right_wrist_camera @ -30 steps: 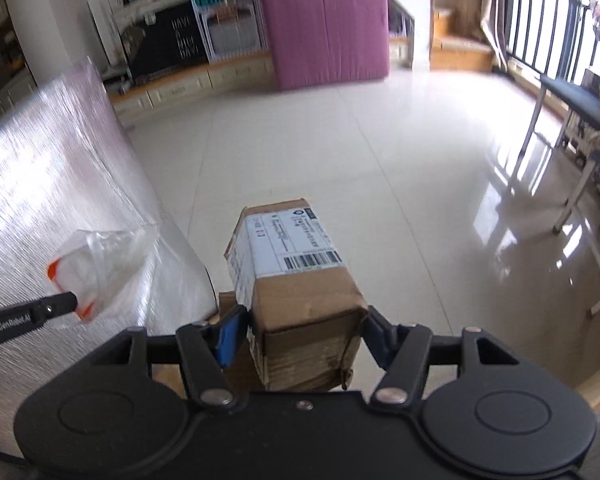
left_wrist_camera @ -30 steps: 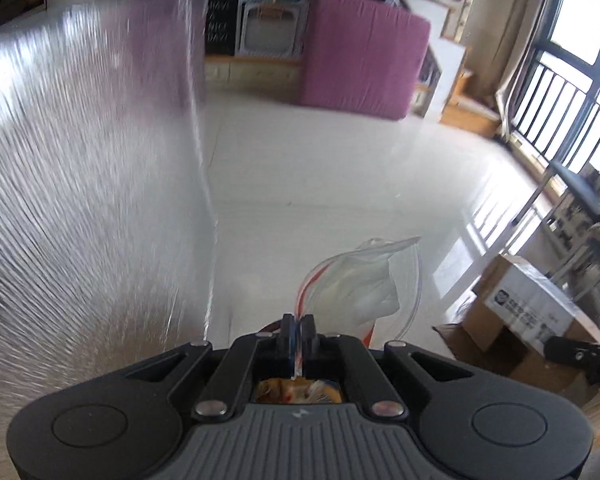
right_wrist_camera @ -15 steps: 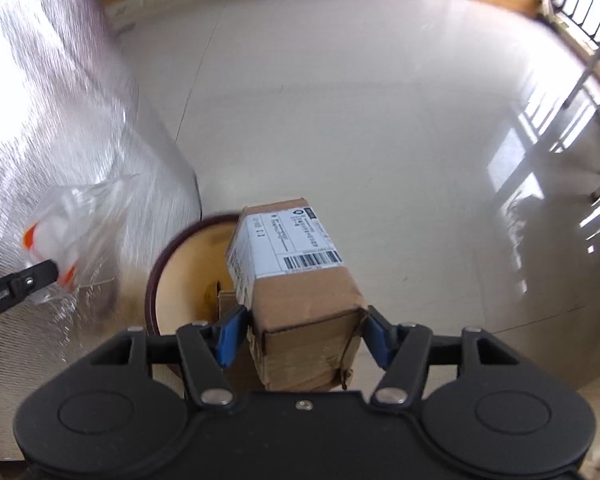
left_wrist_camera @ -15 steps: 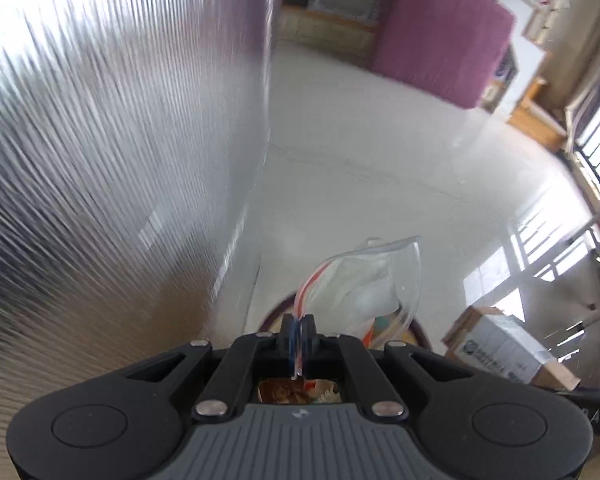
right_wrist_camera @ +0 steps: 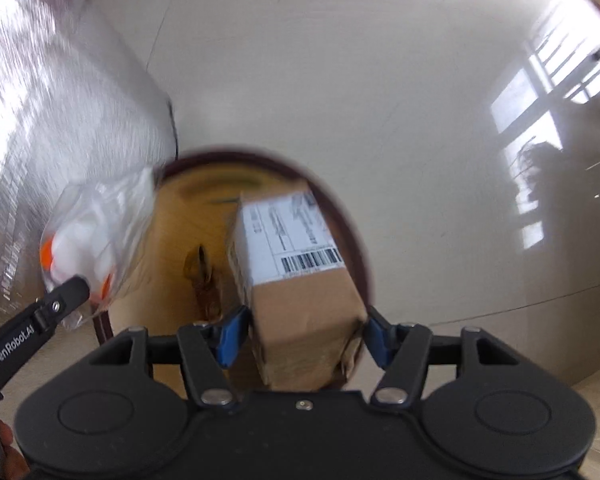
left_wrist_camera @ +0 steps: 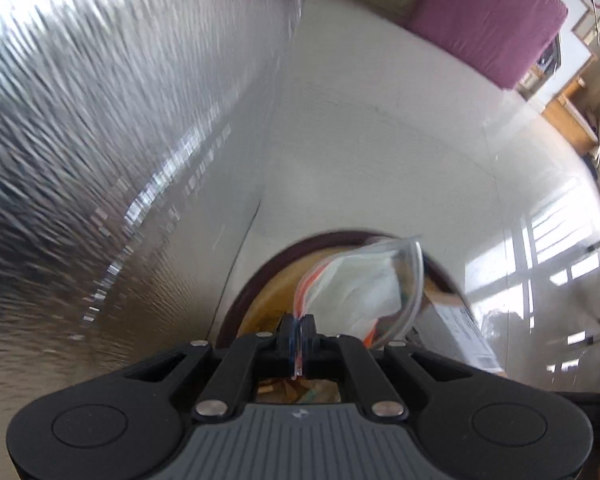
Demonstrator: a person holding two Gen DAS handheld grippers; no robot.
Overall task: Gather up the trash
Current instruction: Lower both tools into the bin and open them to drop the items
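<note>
My left gripper (left_wrist_camera: 299, 334) is shut on the edge of a clear plastic bag (left_wrist_camera: 370, 286) with white paper and orange marks inside. The bag (right_wrist_camera: 96, 232) hangs at the left rim of a round bin (right_wrist_camera: 352, 240) with a dark red rim and tan inside; the bin also shows in the left wrist view (left_wrist_camera: 252, 280). My right gripper (right_wrist_camera: 306, 332) is shut on a brown cardboard box (right_wrist_camera: 300, 276) with a white barcode label, held over the bin's mouth. The left gripper's finger (right_wrist_camera: 56, 304) shows at the lower left of the right wrist view. Some trash (right_wrist_camera: 204, 280) lies at the bin's bottom.
A silvery foil-covered surface (left_wrist_camera: 120, 140) stands to the left, close beside the bin. Glossy white floor (right_wrist_camera: 340, 80) spreads beyond. A pink mattress (left_wrist_camera: 488, 20) leans at the far wall.
Both grippers have tilted downward and moved over the bin. The box and the bag now hang above its opening, and the bin fills more of both views.
</note>
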